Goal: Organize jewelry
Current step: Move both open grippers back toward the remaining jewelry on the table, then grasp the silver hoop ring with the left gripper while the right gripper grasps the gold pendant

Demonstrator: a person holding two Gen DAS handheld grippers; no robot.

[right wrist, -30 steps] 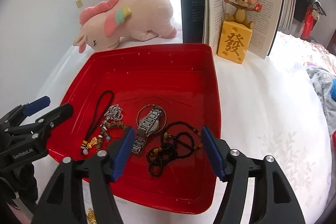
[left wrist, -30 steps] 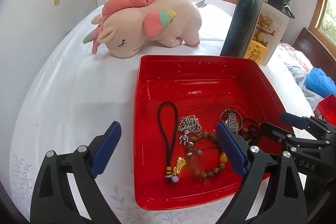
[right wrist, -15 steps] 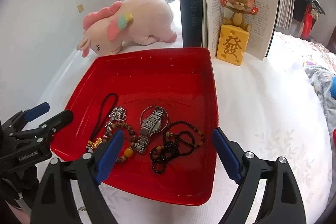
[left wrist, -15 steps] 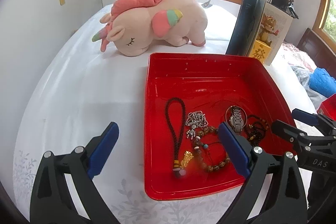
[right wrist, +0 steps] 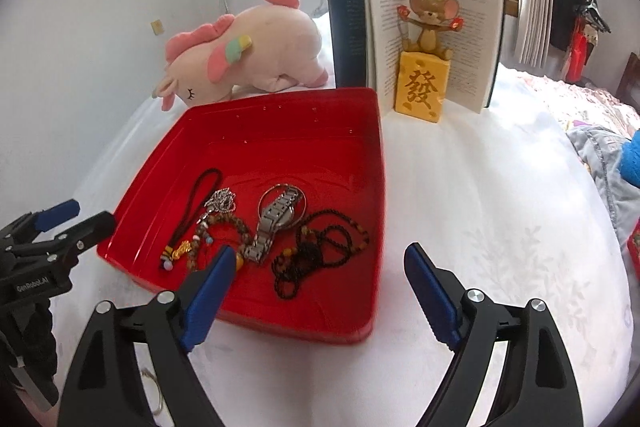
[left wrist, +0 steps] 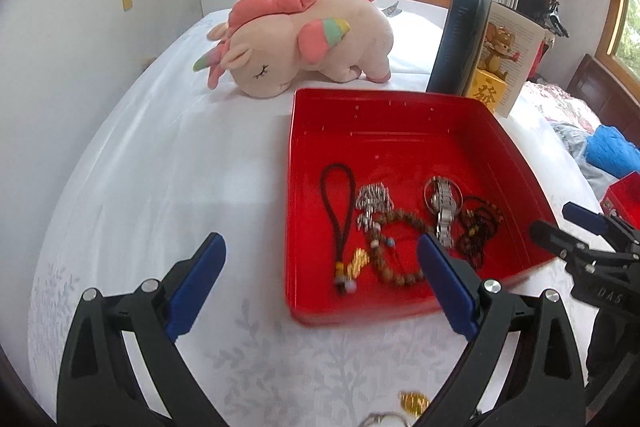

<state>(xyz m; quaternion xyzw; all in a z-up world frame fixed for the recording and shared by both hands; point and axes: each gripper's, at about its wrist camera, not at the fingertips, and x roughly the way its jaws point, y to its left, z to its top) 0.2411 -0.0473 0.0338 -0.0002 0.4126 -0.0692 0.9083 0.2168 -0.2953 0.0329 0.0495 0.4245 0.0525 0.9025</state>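
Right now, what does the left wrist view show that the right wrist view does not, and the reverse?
Only the left wrist view shows a gold trinket on the white cloth, outside the tray. Only the right wrist view shows the open book's printed pages and the whole mouse figurine. Both show the red tray with the steel watch, the unicorn plush, and both grippers open.

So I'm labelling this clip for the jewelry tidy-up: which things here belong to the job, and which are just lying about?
Part of the job:
red plastic tray
silver metal watch
black beaded necklace
brown wooden bead bracelet
dark braided cord with gold charm
silver chain

Just lying about:
pink plush unicorn
open standing book
mouse figurine on yellow cheese block
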